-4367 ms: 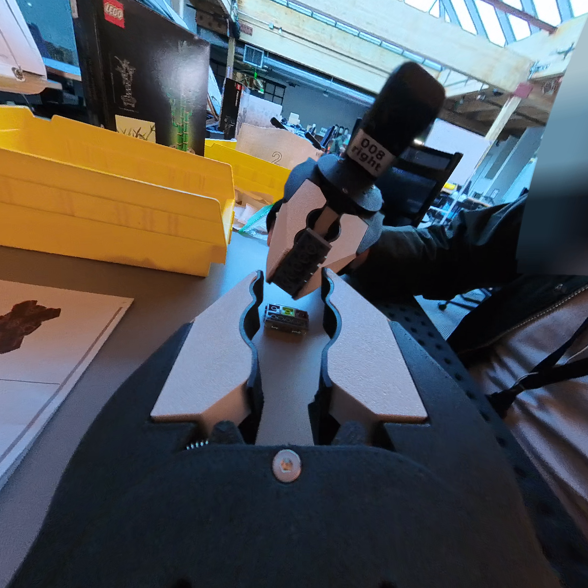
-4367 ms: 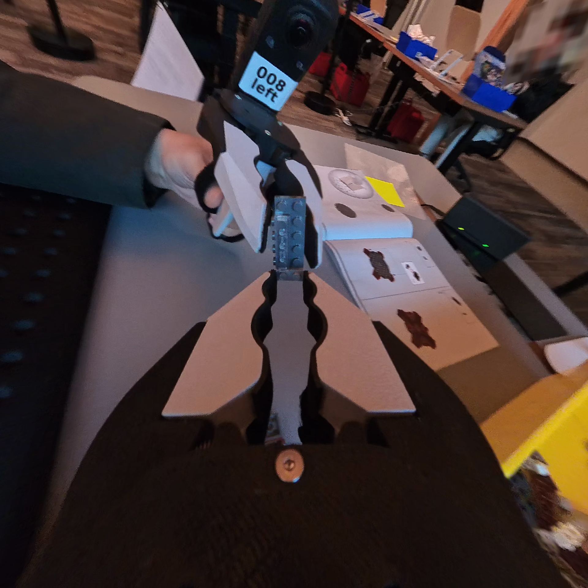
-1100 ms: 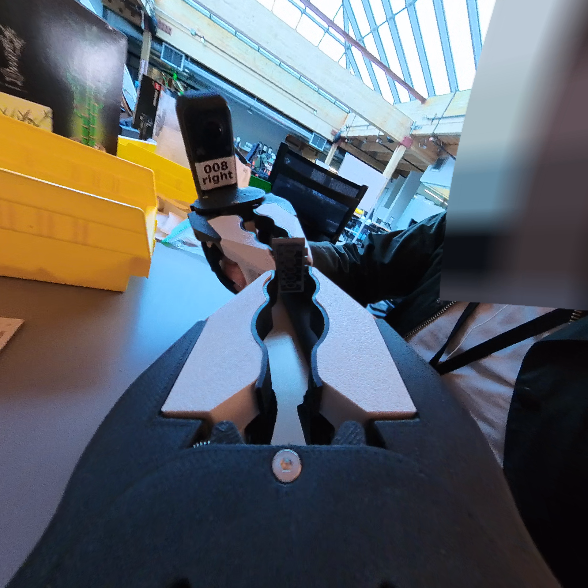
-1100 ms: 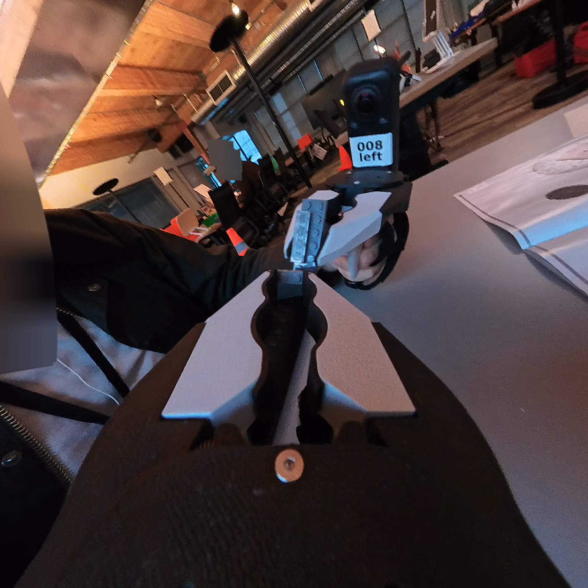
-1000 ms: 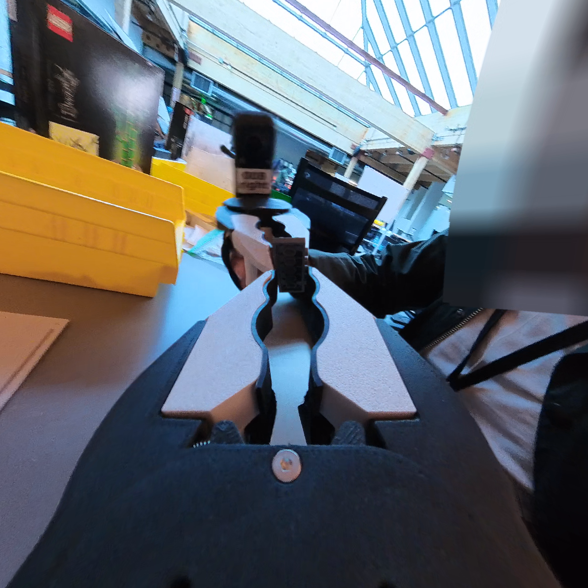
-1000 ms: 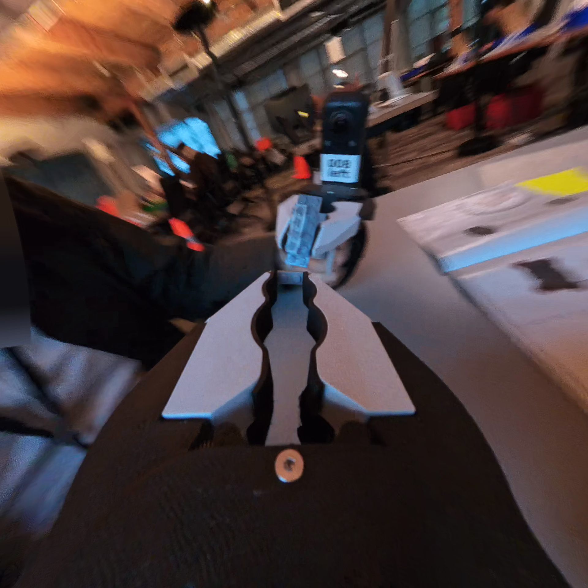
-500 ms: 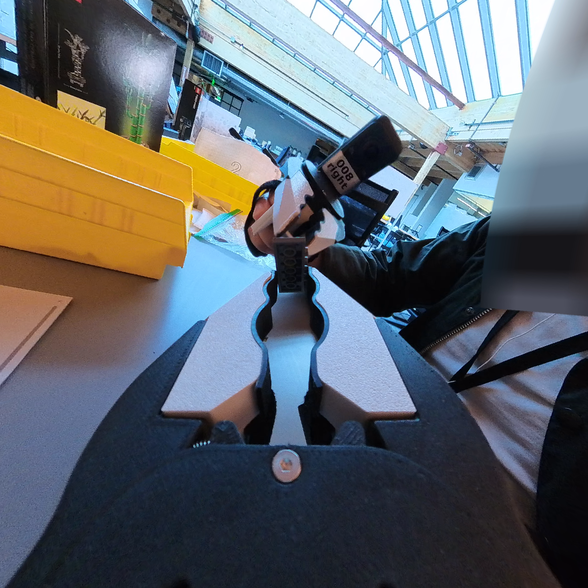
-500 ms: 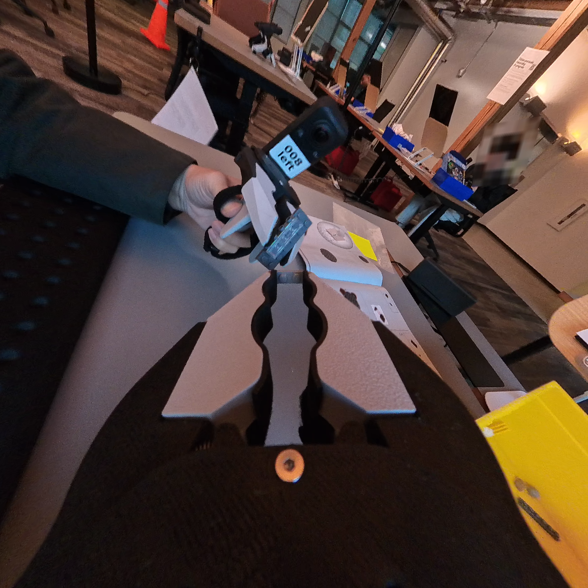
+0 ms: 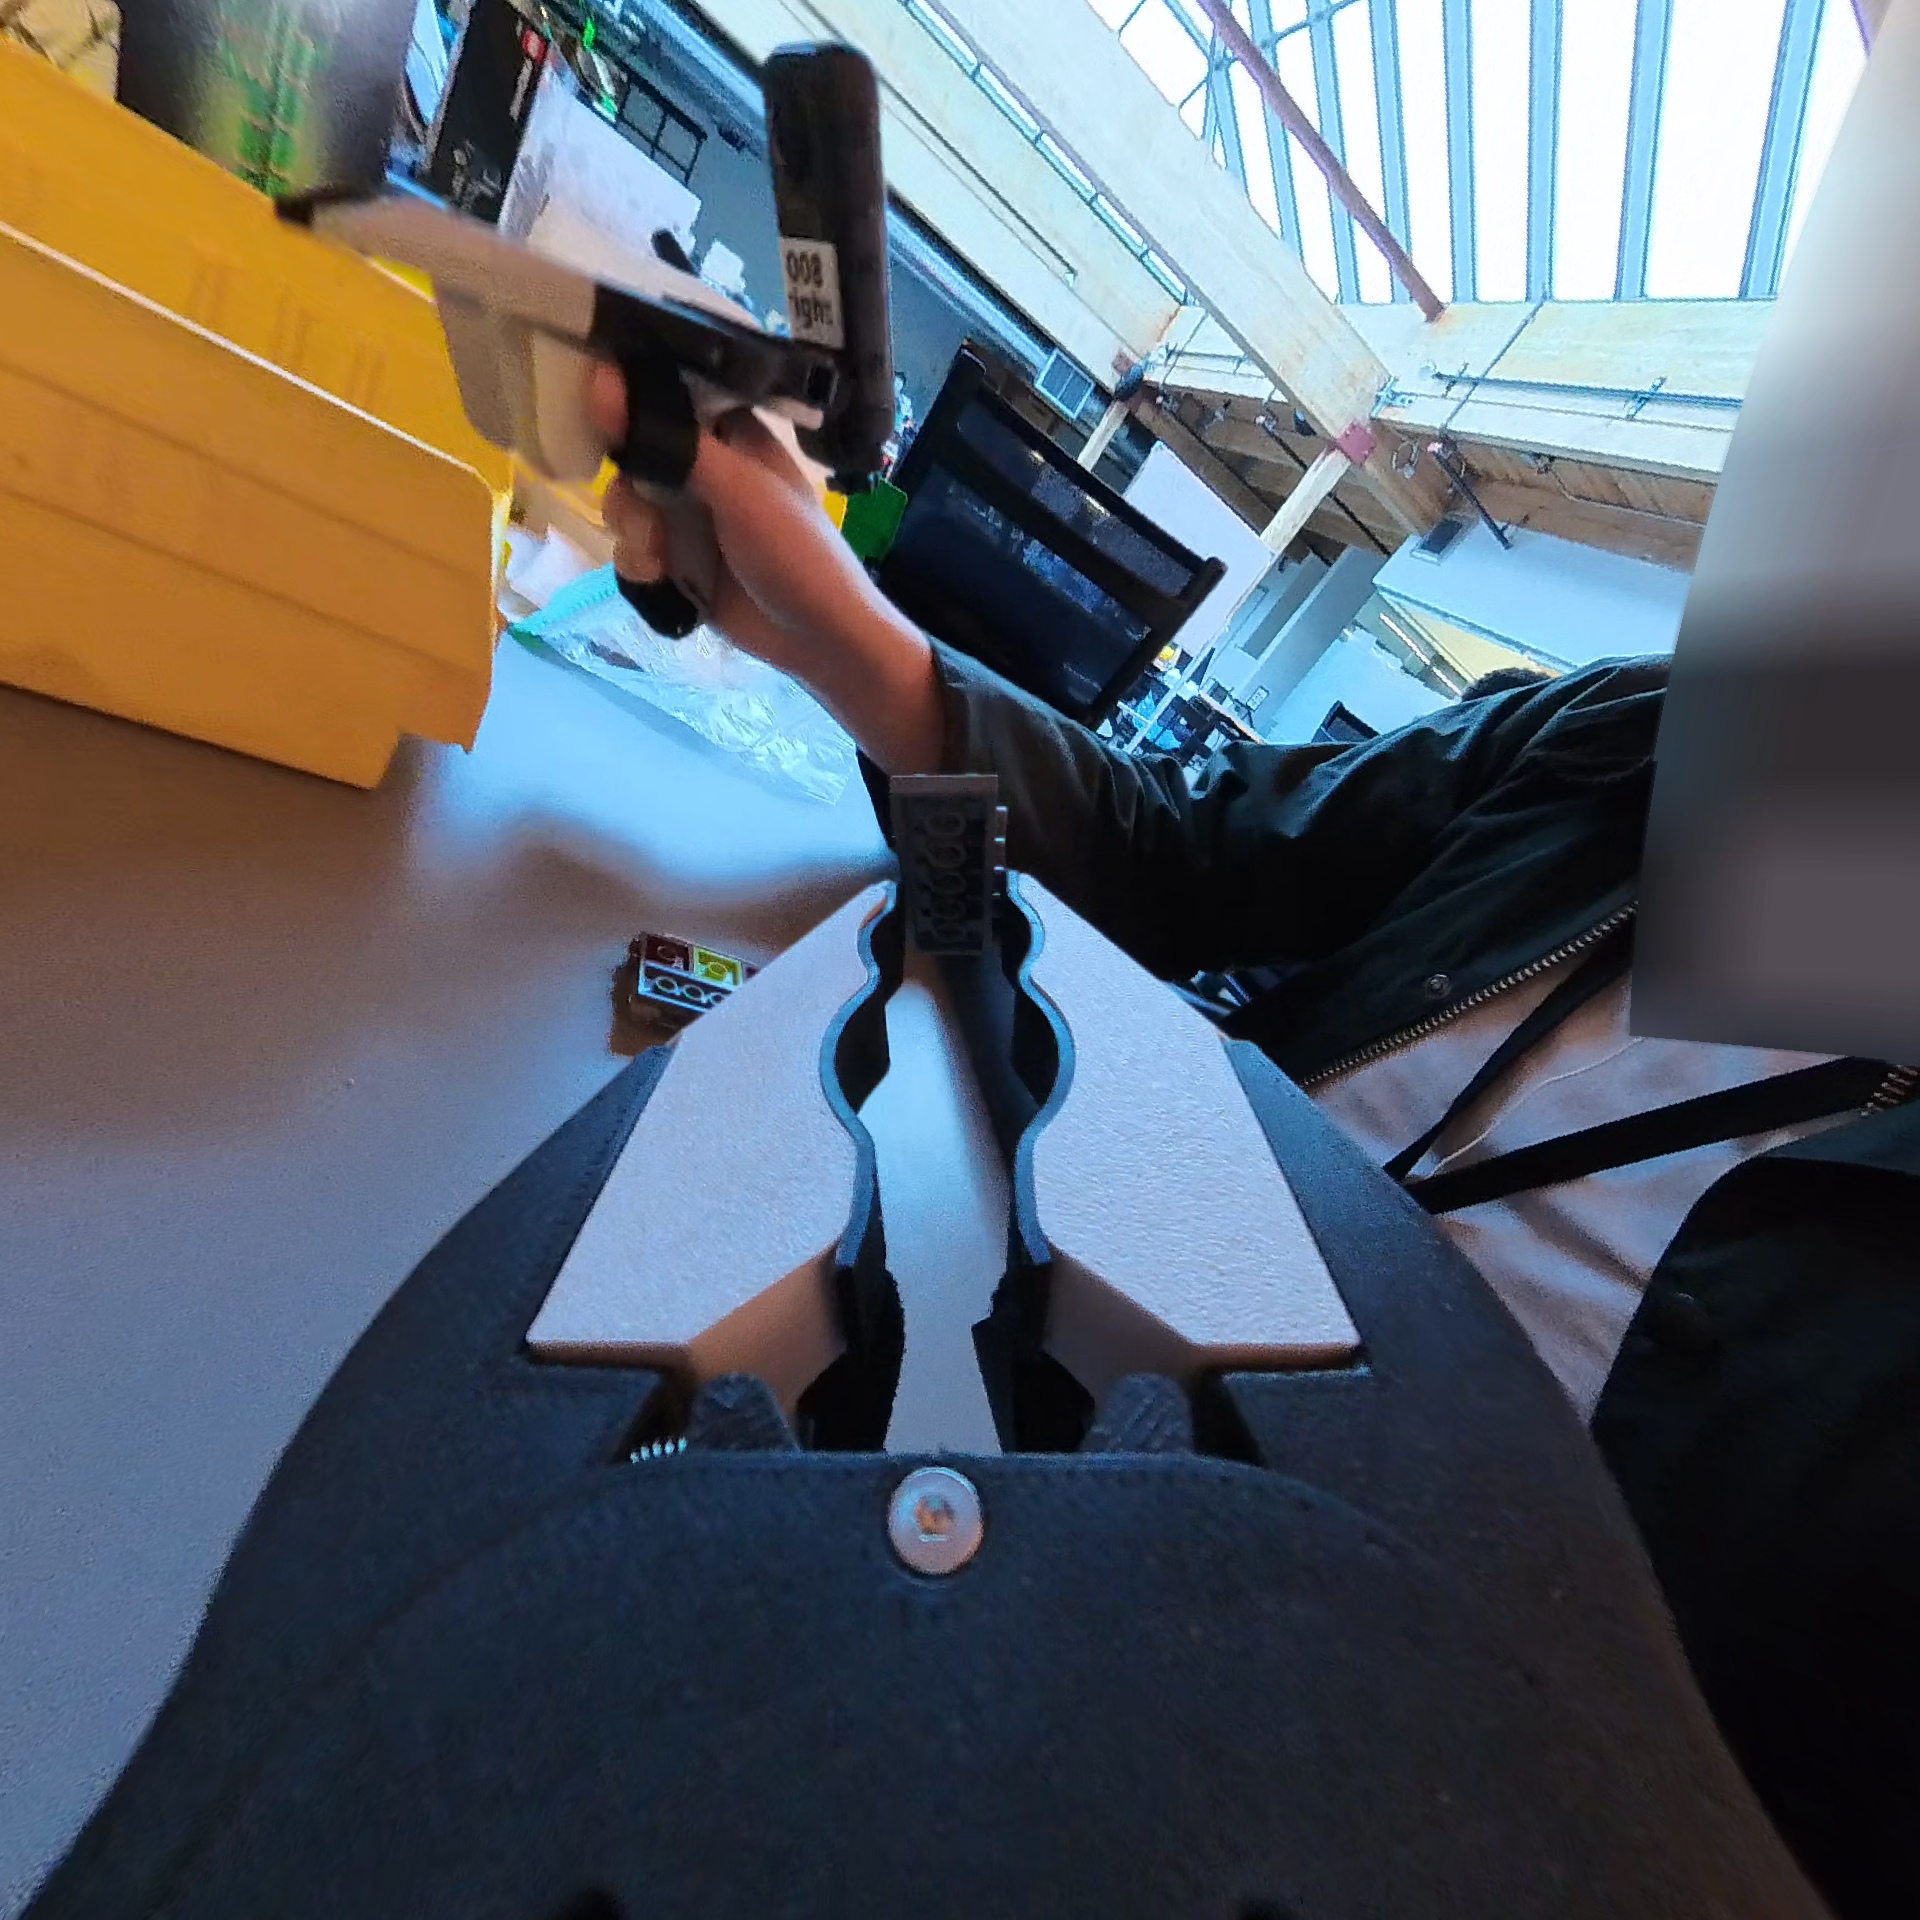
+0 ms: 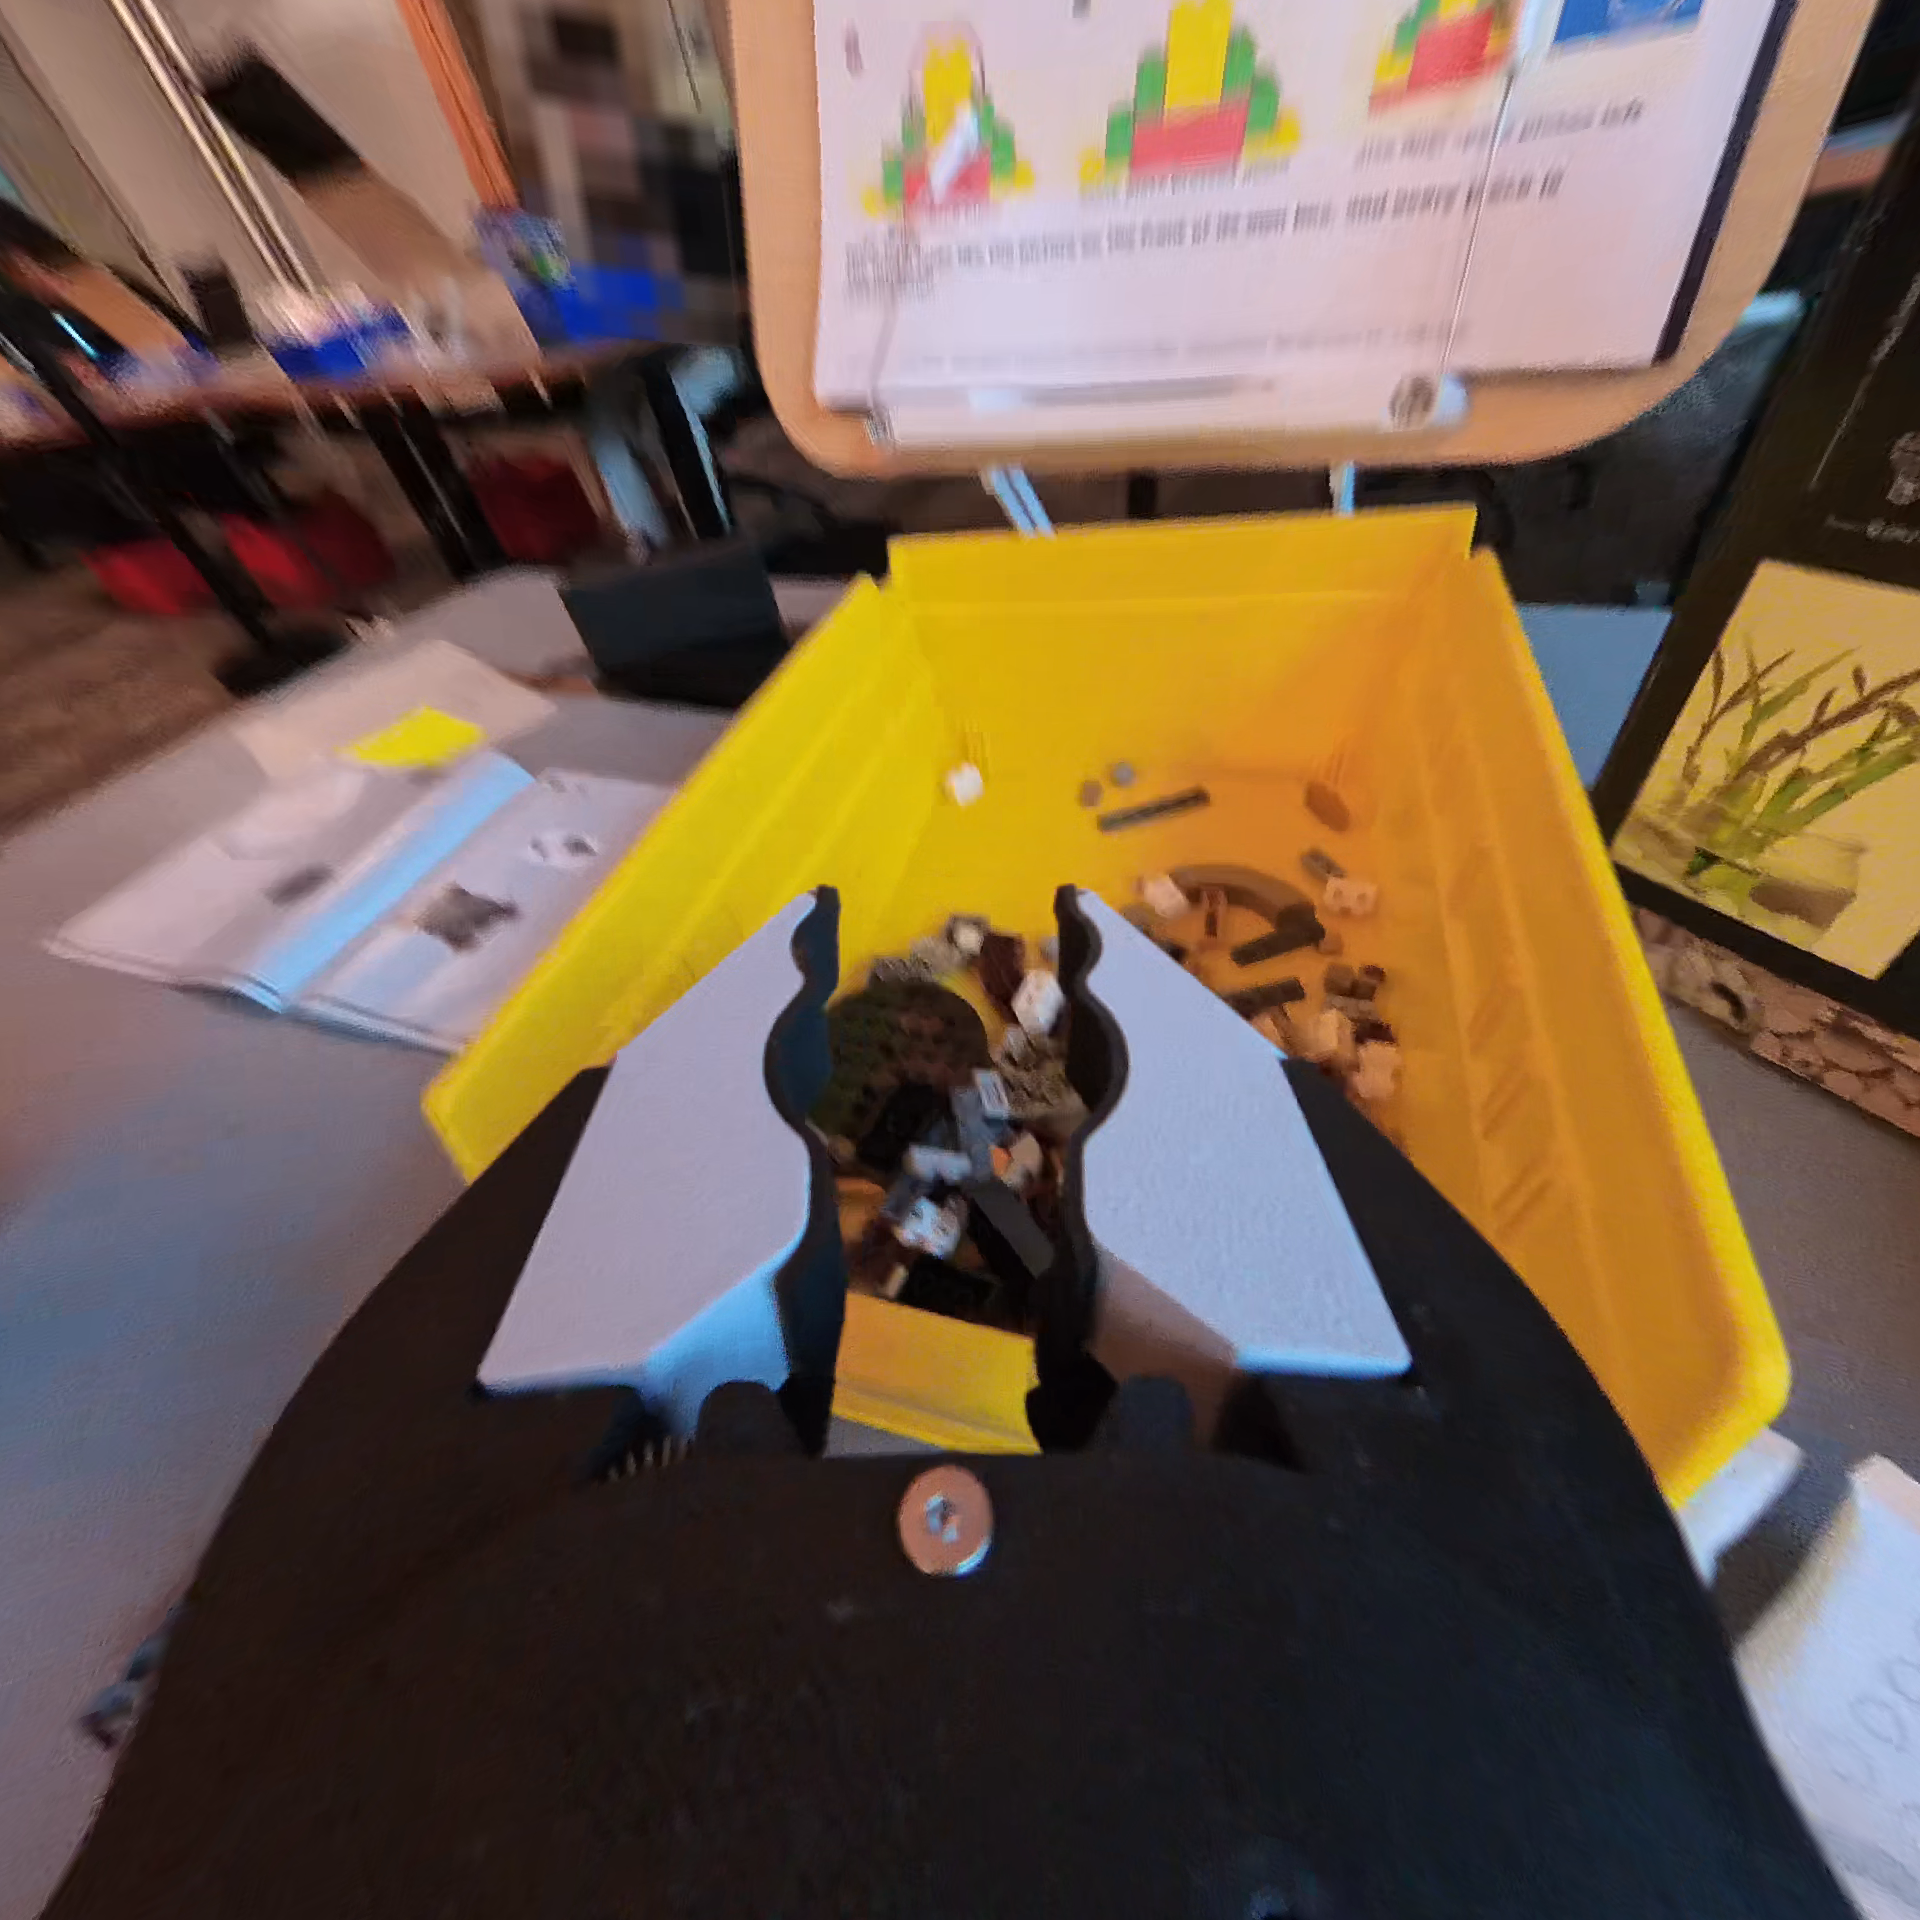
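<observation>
My left gripper (image 9: 948, 896) is shut on a dark grey studded brick (image 9: 948, 868) that stands up between the fingertips, above the grey table (image 9: 208, 1039). A small multicoloured brick assembly (image 9: 686, 979) lies on the table just left of the left finger. My right gripper (image 10: 940, 909) is open and empty, held above the near end of a yellow bin (image 10: 1538, 1039) with a heap of loose small bricks (image 10: 997, 1060) inside. The right gripper also shows in the left wrist view (image 9: 499, 301), raised at upper left in a person's hand (image 9: 769, 582), pointing toward the yellow bins (image 9: 208, 520).
An open instruction booklet (image 10: 343, 894) lies on the table left of the bin. A printed sheet on a board (image 10: 1236, 208) stands behind the bin. A dark box with a plant picture (image 10: 1787, 790) stands at its right. A clear plastic bag (image 9: 707, 696) lies near the bins. Spacing between my two grippers at the tips: around 25 centimetres.
My right gripper has let go of the brick, opened and swung away to over the yellow bin. My left gripper still holds the dark grey brick and has tilted so the small assembly shows.
</observation>
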The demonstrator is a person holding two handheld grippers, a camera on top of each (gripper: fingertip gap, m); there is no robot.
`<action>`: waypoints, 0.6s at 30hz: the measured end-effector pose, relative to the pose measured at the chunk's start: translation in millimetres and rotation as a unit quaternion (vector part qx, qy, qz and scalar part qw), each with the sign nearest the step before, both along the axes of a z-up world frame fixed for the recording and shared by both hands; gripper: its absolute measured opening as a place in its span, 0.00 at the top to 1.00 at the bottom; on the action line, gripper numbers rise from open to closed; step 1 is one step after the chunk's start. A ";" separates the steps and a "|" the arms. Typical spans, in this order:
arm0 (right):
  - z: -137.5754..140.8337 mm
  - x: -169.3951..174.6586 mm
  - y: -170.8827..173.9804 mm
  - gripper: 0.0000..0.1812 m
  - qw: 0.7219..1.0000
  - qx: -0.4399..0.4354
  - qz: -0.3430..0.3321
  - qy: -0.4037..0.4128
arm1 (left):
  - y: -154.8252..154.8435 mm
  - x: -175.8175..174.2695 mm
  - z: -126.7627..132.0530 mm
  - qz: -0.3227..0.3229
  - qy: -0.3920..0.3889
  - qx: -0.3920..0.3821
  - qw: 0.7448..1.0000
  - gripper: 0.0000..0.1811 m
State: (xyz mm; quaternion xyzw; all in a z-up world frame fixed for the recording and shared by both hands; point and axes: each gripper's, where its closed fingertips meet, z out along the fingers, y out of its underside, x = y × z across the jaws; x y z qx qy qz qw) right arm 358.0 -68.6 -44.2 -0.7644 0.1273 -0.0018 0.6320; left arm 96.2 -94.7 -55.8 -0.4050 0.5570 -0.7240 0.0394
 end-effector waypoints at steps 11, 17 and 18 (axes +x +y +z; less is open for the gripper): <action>31.4 -221.9 0.5 0.89 0.880 0.073 0.451 0.130 | 3.5 4.2 -7.1 0.000 0.035 -0.019 0.999 0.91; -16.2 -259.5 7.1 0.89 0.859 -0.040 0.481 0.172 | 9.1 8.9 -16.8 0.017 0.062 -0.012 0.998 0.91; -18.5 -258.2 8.4 0.91 0.861 -0.043 0.477 0.173 | 9.6 9.4 -19.1 0.019 0.067 -0.008 0.998 0.91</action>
